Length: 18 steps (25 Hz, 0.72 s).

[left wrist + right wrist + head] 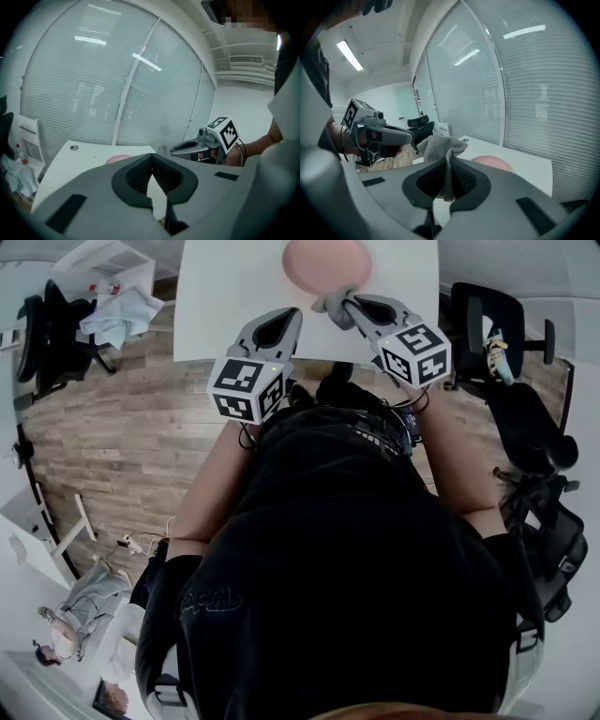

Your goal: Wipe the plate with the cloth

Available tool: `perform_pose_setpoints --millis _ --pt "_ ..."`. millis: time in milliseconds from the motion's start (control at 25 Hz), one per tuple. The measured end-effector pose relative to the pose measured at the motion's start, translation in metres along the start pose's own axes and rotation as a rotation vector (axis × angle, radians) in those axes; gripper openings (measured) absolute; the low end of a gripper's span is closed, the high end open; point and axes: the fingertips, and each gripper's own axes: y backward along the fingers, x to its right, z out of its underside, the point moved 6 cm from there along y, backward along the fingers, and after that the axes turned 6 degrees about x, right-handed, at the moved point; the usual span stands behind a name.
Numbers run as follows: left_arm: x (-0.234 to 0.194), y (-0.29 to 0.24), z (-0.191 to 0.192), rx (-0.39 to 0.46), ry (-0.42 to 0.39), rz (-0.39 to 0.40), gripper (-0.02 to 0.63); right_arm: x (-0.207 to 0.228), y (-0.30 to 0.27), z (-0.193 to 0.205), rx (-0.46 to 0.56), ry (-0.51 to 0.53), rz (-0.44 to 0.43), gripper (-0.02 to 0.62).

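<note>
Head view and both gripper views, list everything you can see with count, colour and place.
table: one, white, ahead of the person
plate: one, pink, on the table
cloth: one, grey, clamped in the right gripper
office chairs: several, black, either side of the table
fabric heap: one, pale blue, left of the table
floor: wood planks, brown
left gripper: one, grey, shut, empty
right gripper: one, grey, shut on the cloth
person: one, black top, arms forward

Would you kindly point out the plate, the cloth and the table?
pink plate [326,263], head view, its middle.
grey cloth [440,147], right gripper view, bunched top.
white table [225,296], head view, bare top.
</note>
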Motion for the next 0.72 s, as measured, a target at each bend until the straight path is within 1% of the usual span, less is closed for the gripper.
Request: perform_pose_setpoints --millis 120,320,520,720 --pt "0.006 0.017 0.008 0.002 0.009 0.021 0.014 -0.020 0.011 0.007 0.010 -0.011 0.006 0.035" --pt "0.019 0.037 0.013 0.007 0.014 0.031 0.014 -0.044 0.028 0.014 0.021 -0.010 -0.005 0.035" --pt "0.032 0.034 0.012 0.019 0.019 0.024 0.014 -0.049 0.042 0.017 0.030 -0.001 -0.022 0.034" --pt "0.055 0.025 0.012 0.023 0.014 0.021 0.014 -0.047 0.064 0.020 0.037 0.010 -0.035 0.035"
